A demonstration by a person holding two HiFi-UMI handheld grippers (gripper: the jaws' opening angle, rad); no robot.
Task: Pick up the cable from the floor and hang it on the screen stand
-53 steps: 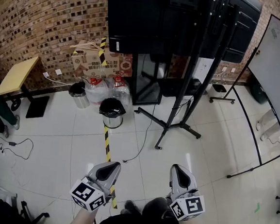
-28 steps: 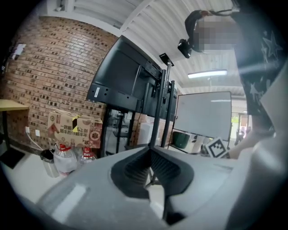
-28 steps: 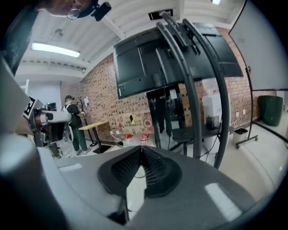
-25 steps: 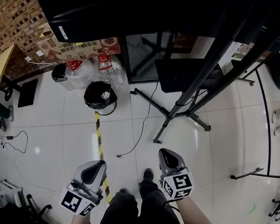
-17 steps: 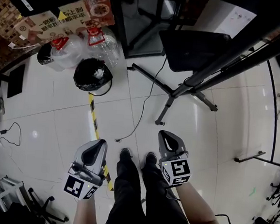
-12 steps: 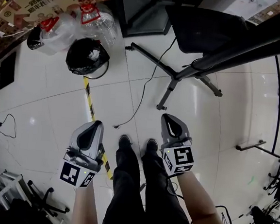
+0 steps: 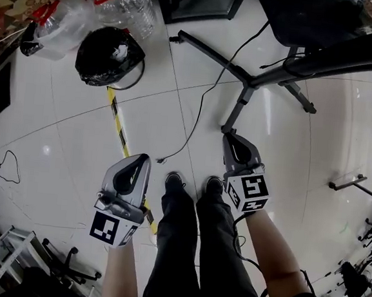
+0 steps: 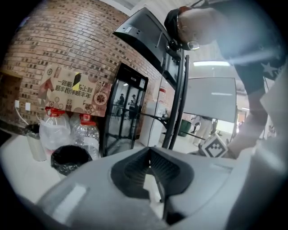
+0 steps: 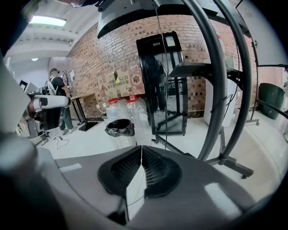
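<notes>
The cable (image 7: 200,107) lies on the white tiled floor (image 7: 64,140). It is thin and black. Its free end rests just ahead of the person's shoes (image 7: 174,179), close beside the yellow-and-black tape (image 7: 118,129). From there it runs away across the tiles towards the base of the screen stand (image 7: 210,53), passing between the stand's spread legs.

The left gripper (image 7: 134,167) hangs low over the floor on the tape's side of the cable end. Its jaws are brought together at the tips with nothing between them. The right gripper (image 7: 233,145) is low on the other side, just in front of one foot of the stand. Its jaws are likewise pressed together and hold nothing. Neither gripper touches the cable, and its end sits between the two of them.

Farther along the tape, towards the brick wall's edge of the floor, stands a bin (image 7: 110,57) lined with a black bag. Large clear water bottles (image 7: 124,3) with red caps sit just beyond it
</notes>
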